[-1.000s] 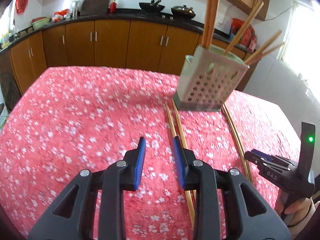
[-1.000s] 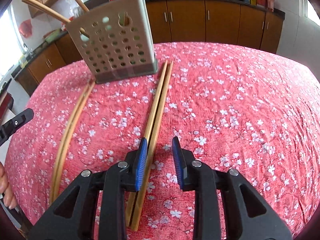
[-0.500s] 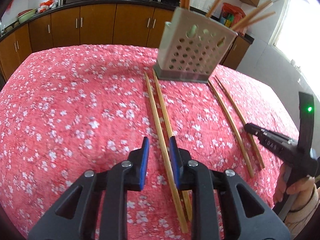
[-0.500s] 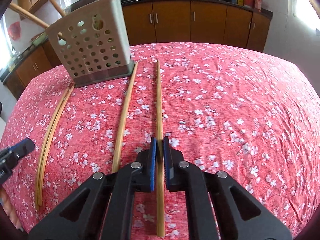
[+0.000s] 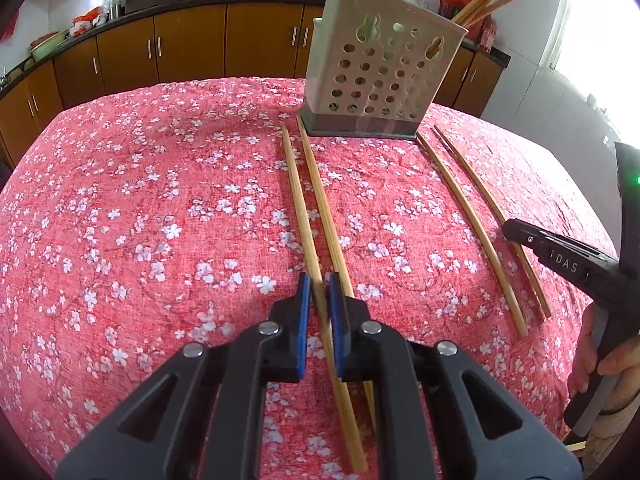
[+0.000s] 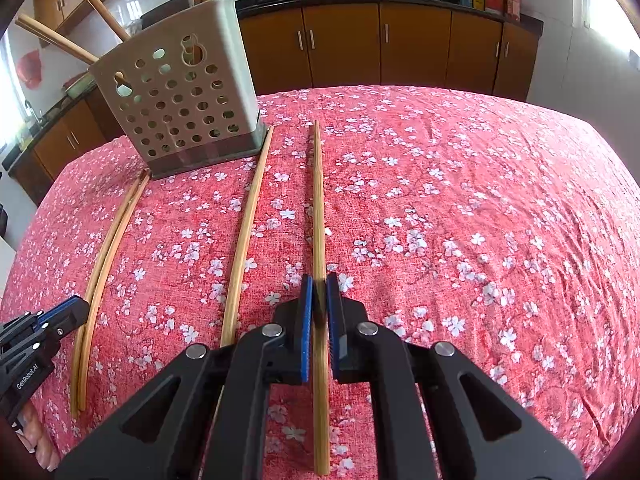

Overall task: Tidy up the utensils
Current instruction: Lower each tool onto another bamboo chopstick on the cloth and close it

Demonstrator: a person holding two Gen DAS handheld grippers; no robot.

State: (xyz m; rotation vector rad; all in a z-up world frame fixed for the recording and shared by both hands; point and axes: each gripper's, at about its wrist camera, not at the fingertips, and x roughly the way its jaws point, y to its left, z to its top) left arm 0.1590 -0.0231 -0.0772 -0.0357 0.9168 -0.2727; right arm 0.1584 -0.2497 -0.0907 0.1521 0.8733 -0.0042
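A table under a red cloth printed with white blossoms (image 5: 160, 208) fills both wrist views, and at its far side stands a beige perforated plastic utensil holder on a dark base (image 5: 380, 76), already bristling with upright chopsticks whose tops run out of frame. Four long bamboo chopsticks lie loose on the cloth in two pairs, their far tips near or touching the holder's base. The left gripper (image 5: 319, 300) has its blue pads drawn in to a narrow gap around the left-hand pale bamboo chopstick (image 5: 298, 200) of its pair, the neighbouring stick (image 5: 324, 216) lying just beside it. The right gripper (image 6: 319, 300) is clamped tight on a single straight bamboo chopstick (image 6: 318, 208), its mate (image 6: 248, 224) left well apart on the cloth. Such sticks look light, stiff and smooth: likely to pivot or slip in a pinch taken near one end, so a hold closer to mid-length would probably steady them. Each gripper's body hides the near stretch of its stick, the holder's inside cannot be seen, and only fingers of the person's hands show at the frame edges.
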